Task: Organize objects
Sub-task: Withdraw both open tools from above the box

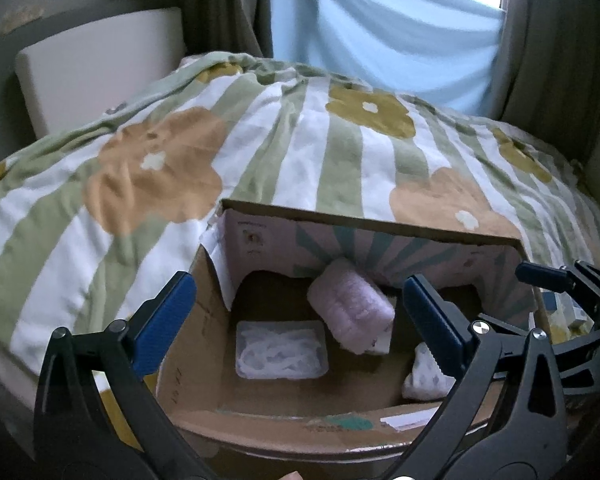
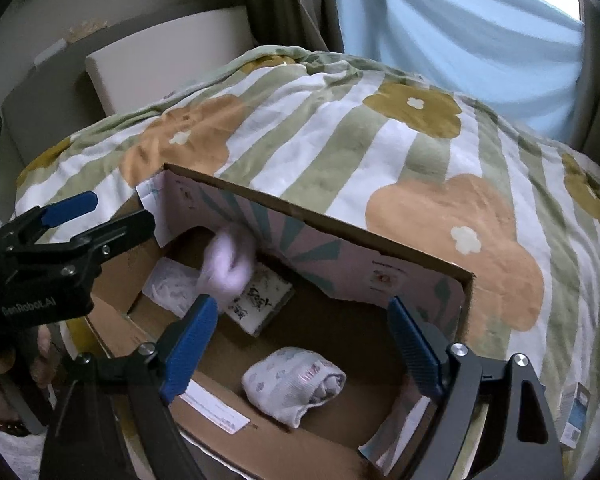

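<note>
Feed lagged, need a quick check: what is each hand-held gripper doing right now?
Left hand-held gripper: open, holding nothing, above the cardboard box.
Right hand-held gripper: open, holding nothing, above the same box.

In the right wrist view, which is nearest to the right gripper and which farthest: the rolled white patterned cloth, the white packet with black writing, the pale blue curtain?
Measured from the right gripper:
1. Rolled white patterned cloth, on the box floor between the fingers.
2. White packet with black writing, deeper in the box, to the left.
3. Pale blue curtain, far behind the bed.
</note>
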`<state>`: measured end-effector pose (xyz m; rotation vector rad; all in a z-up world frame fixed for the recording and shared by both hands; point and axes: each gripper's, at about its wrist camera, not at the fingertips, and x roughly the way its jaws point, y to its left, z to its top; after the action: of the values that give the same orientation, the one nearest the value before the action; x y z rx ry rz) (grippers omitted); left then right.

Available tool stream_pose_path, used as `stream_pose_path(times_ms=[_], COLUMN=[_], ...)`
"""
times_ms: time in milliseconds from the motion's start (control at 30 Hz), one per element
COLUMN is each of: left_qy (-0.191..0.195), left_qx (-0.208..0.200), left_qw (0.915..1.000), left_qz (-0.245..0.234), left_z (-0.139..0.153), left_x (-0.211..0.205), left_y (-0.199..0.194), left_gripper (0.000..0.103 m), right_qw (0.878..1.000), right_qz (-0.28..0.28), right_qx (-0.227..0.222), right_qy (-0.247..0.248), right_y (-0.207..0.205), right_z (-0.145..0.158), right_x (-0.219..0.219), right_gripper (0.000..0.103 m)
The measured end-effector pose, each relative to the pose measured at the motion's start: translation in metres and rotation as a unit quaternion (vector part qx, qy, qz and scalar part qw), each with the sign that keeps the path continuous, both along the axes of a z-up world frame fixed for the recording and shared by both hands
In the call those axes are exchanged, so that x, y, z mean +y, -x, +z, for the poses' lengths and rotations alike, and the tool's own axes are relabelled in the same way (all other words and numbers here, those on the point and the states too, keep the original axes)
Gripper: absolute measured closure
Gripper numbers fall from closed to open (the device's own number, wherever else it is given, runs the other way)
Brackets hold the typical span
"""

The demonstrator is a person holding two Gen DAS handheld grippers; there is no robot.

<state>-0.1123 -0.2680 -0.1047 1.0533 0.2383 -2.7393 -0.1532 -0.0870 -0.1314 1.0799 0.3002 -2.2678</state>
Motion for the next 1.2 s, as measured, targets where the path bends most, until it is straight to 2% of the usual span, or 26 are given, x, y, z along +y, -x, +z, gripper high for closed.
stream_pose_path(times_ms=[300,700,1200], left_qy=[-0.005,-0.008,-0.005], left_qx=[-0.007,0.001,0.022], left_qw=[1.0,0.9999,0.9994], left_qz=[0.003,0.007,-0.025], left_z=[-0.003,0.015,0.046], left_x=[0.002,0.006,0.056], left_y=[-0.008,-0.022,-0.04], left_gripper=[0.0,0.0,0.0], right_qw=[1.0,0.999,0.999], right_qz=[0.003,-0.004,-0.033], right_qx=[0.004,0.028,0.035], right_qy=[-0.016,-0.022,-0.007], right_y=[-0.003,-0.018,-0.036], right_z=[-0.001,0.018,0.05], right_x=[0.0,0.007,0.065], right_gripper=[0.018,0.018,0.018])
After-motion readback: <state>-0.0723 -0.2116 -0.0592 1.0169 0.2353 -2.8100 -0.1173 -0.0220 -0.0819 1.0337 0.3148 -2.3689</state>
